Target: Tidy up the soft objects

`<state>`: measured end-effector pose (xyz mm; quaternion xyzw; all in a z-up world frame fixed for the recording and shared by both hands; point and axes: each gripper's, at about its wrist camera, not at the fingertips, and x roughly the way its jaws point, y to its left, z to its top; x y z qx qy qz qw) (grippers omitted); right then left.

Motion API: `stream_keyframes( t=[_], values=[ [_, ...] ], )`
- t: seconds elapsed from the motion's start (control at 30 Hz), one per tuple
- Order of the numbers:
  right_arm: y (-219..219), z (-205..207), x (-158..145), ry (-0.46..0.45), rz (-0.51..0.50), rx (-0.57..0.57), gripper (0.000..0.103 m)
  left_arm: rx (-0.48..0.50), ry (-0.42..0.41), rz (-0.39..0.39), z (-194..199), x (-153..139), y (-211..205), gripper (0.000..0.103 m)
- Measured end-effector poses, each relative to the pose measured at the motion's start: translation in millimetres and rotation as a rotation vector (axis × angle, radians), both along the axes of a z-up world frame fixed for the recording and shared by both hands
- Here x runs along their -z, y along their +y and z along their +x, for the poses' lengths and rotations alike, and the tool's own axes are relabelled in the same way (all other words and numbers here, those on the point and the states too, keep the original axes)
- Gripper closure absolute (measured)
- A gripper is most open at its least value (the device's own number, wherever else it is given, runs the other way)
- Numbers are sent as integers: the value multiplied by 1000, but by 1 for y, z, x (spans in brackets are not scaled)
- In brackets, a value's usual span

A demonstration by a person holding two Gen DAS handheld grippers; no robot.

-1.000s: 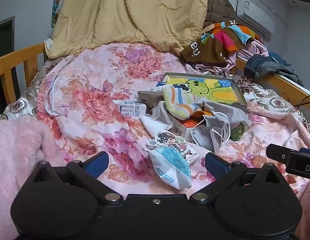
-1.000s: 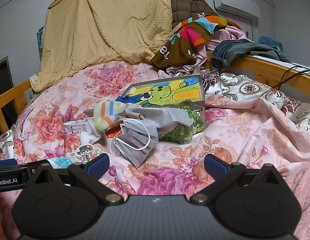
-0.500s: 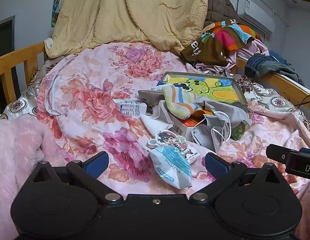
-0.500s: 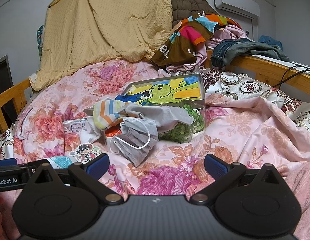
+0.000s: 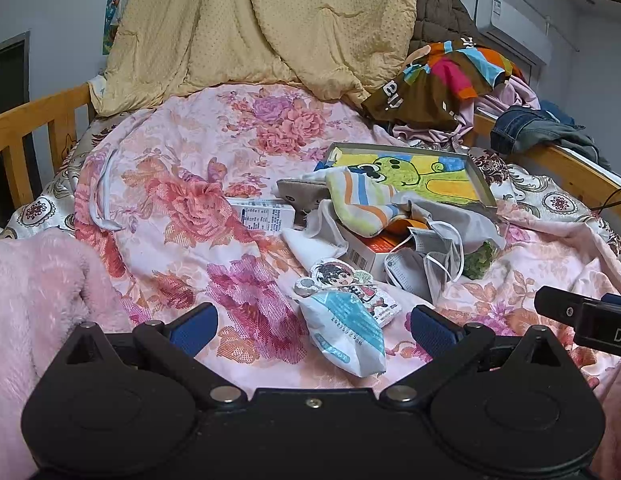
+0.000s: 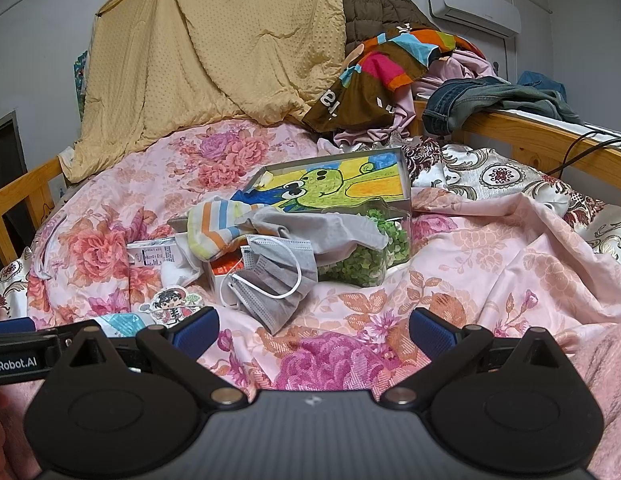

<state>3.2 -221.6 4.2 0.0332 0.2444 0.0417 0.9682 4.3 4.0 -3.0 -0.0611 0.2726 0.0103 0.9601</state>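
Observation:
A heap of small items lies mid-bed on the floral quilt (image 5: 182, 208). It holds a striped sock (image 5: 358, 204) (image 6: 214, 232), a grey cloth (image 6: 310, 228), grey face masks (image 5: 418, 260) (image 6: 274, 284), a bag of green bits (image 6: 362, 260) and a white-and-blue packet (image 5: 346, 328). My left gripper (image 5: 310, 330) is open, the packet lying just ahead between its fingers, untouched. My right gripper (image 6: 312, 330) is open and empty, short of the masks.
A framed cartoon drawing (image 5: 414, 172) (image 6: 334, 184) lies behind the heap, with small cartons (image 5: 266, 216) and a cartoon sticker (image 5: 342, 280) around it. A yellow blanket (image 5: 262, 28) and piled clothes (image 6: 390, 64) fill the back. Wooden rails (image 5: 34, 120) (image 6: 522, 128) edge the bed. Pink fleece (image 5: 34, 280) lies near left.
Both views have drifted very slightly; the heap sits a touch lower in the left wrist view. Nothing was taken hold of or let go.

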Motion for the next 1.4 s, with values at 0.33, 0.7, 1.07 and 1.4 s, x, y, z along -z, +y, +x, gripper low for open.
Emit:
stream_keyframes(
  t=[0.33,0.7,1.07,1.4],
  values=[
    [0,-1,0,0,1,0,0,0,3,1,-2,-1,-2,1],
    [0,-1,0,0,2,0,0,-3,13,11,-7,10,3,1],
    [-1,-1,0,0,3,0,0,-4,20,18,-7,11,3,1],
    [-1,-1,0,0,3,0,0,-4,22,17,-7,9,2,1]
  ],
)
